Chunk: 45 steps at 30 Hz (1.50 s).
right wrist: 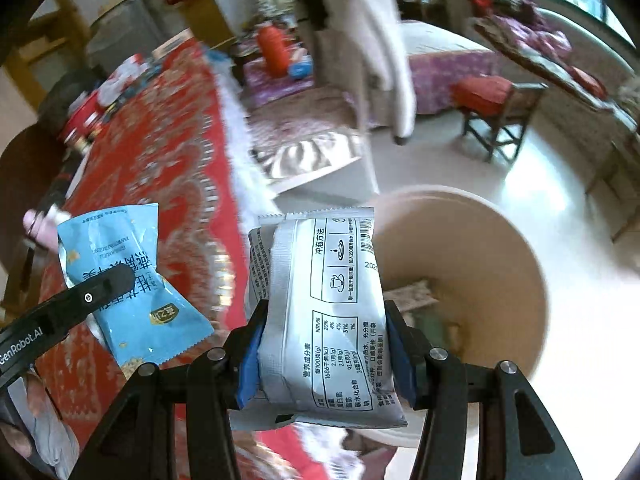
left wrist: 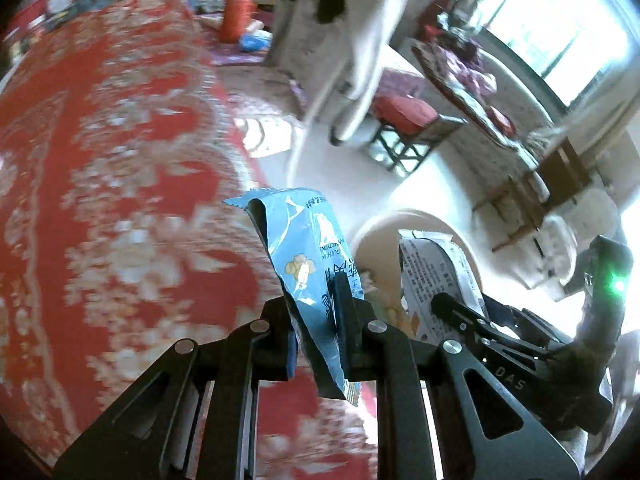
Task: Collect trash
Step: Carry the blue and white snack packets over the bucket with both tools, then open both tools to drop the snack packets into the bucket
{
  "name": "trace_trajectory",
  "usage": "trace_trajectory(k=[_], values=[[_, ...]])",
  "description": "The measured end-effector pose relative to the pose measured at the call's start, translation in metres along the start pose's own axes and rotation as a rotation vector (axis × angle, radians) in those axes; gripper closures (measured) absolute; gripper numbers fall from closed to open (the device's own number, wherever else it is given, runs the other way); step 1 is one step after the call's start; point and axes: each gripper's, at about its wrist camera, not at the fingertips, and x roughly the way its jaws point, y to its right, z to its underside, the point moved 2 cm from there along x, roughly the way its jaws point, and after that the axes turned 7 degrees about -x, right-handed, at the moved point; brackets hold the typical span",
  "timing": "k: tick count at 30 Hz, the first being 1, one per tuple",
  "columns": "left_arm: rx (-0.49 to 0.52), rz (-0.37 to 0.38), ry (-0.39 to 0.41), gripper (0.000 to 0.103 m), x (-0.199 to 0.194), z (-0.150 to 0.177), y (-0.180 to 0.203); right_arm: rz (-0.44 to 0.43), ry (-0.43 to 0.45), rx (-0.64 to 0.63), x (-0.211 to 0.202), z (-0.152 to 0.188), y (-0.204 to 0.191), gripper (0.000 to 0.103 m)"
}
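A: Left gripper [left wrist: 320, 320]: how wide?

B: Nearly closed. The pads pinch a blue snack wrapper [left wrist: 308, 264], which stands up between them, top edge crumpled, bottom corner hanging below the jaws. From the right wrist view the same wrapper [right wrist: 132, 292] shows flat side on, one black finger lying across it.

A: And the right gripper [right wrist: 324, 344]?

B: About half spread, blue pads pressing both sides of a silver-white sachet [right wrist: 324, 312] with printed tables and a barcode. It sits upright in the jaws, sealed top edge uppermost. In the left wrist view the sachet [left wrist: 432, 276] is just beside the blue wrapper, the two tools close together, side by side.

A: What lies under them?

B: A table with a red patterned cloth [left wrist: 120, 160] on the left. Right of the table edge, on the pale floor, a round beige bin [right wrist: 480, 264], open mouth up, some scraps visible at its bottom. The sachet overlaps the bin's rim in view; the blue wrapper sits over the cloth's edge.

A: Anything else near?

B: A red-cushioned stool [right wrist: 492, 104] well apart, across the floor. Background is blurred.
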Motion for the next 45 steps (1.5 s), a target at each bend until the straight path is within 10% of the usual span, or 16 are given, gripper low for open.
trace_trajectory(k=[10,27,33,45], values=[[0.107,0.040,-0.076,0.090,0.046,0.015,0.066,0.056,-0.021,0.099,-0.008,0.021,0.063,0.051],[0.114,0.050,-0.130,0.087,0.082,0.020,0.073,0.066,-0.069,0.152,0.013,0.030,0.088,0.050],[0.123,0.089,-0.094,0.049,0.080,0.021,0.075,0.057,-0.078,0.170,0.015,0.032,0.092,0.048],[0.168,-0.089,0.027,0.047,0.048,0.023,0.075,0.055,-0.006,0.100,-0.015,0.037,0.085,0.047]])
